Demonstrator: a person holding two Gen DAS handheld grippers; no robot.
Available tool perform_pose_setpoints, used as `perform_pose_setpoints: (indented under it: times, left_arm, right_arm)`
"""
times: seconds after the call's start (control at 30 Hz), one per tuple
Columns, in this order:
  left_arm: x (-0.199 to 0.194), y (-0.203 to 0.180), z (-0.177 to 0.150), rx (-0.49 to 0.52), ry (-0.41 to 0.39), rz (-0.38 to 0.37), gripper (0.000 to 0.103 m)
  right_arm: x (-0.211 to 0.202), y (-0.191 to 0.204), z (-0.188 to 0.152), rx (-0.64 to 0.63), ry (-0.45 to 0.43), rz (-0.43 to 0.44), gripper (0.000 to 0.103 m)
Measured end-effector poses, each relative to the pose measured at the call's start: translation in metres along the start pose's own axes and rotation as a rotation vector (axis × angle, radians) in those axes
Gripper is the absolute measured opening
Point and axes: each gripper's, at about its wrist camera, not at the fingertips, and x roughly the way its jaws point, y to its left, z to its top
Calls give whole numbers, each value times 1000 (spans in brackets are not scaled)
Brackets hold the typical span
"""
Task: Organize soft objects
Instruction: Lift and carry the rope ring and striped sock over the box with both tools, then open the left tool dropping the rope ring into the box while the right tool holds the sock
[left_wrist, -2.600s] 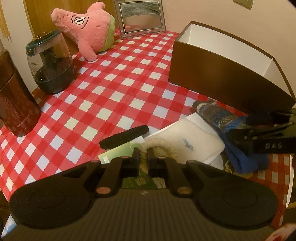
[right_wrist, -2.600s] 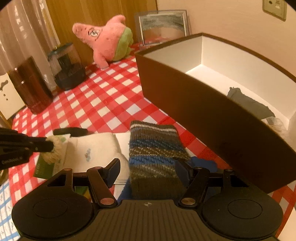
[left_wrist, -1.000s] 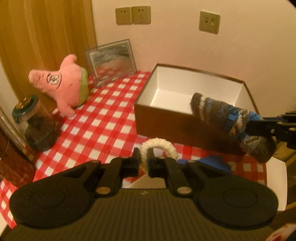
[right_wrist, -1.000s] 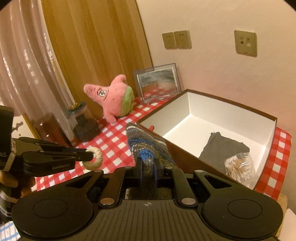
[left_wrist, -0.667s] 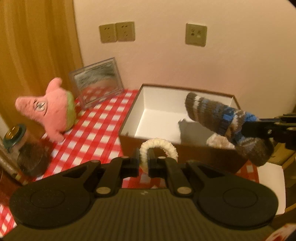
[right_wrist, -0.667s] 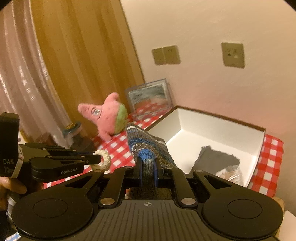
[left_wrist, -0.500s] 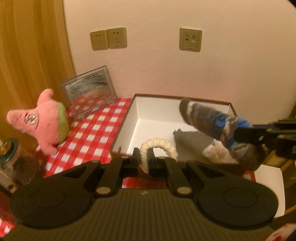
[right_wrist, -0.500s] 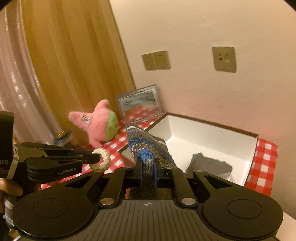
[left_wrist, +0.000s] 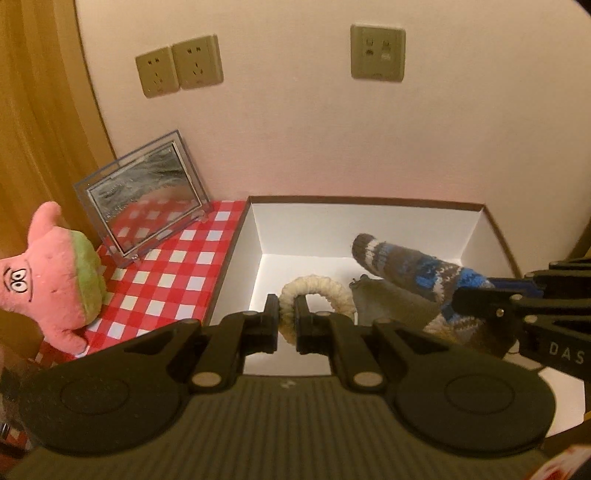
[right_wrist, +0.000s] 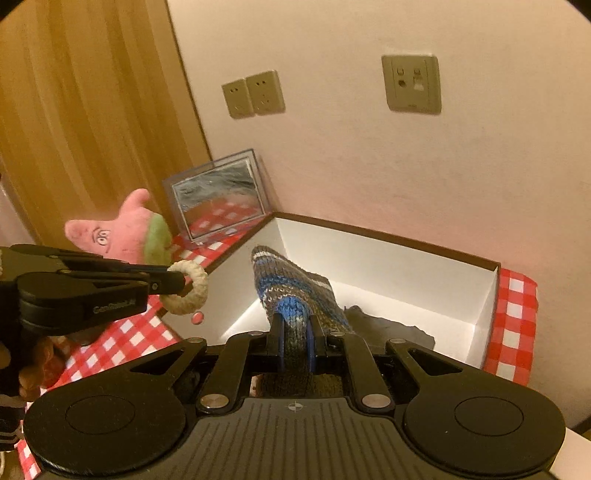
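The striped knit sock (right_wrist: 291, 291) is pinched between the pressed-together fingers of the right hand-held gripper (right_wrist: 294, 345) and hangs in the air above the open box (right_wrist: 388, 258), over the box's near-left part, its cuffed end pointing toward the box's back wall. The cream rope ring (left_wrist: 314, 295) is clamped at one side by the left hand-held gripper (left_wrist: 286, 325), whose fingers are closed on it; the ring stands upright over the near-left corner of the box. In the right wrist view the ring (right_wrist: 188, 288) sits left of the sock, the two apart.

Inside the box, a dark grey cloth (right_wrist: 388, 328) lies on the white floor toward the near-right side, below the sock. The box (left_wrist: 317, 221) has brown outer walls and a white interior and stands against the wall on a counter covered with a red-and-white checked cloth (left_wrist: 166, 273).

Left of the box, a clear-framed picture (left_wrist: 144, 195) leans near the wall. Farther left of the box lies a pink star plush (left_wrist: 48, 277) with green shorts. On the wall above the box are a double socket (left_wrist: 179, 66) and a single plate (left_wrist: 376, 51).
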Motion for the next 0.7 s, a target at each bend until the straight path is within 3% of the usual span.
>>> perform_pose_setpoints:
  times: [0.33, 0.7]
  left_arm:
    - [58, 4, 6, 13, 54, -4, 8]
    - [92, 6, 7, 2, 94, -9, 8]
  right_arm:
    - [47, -14, 3, 9, 54, -51, 11]
    - [75, -25, 7, 16, 84, -90, 11]
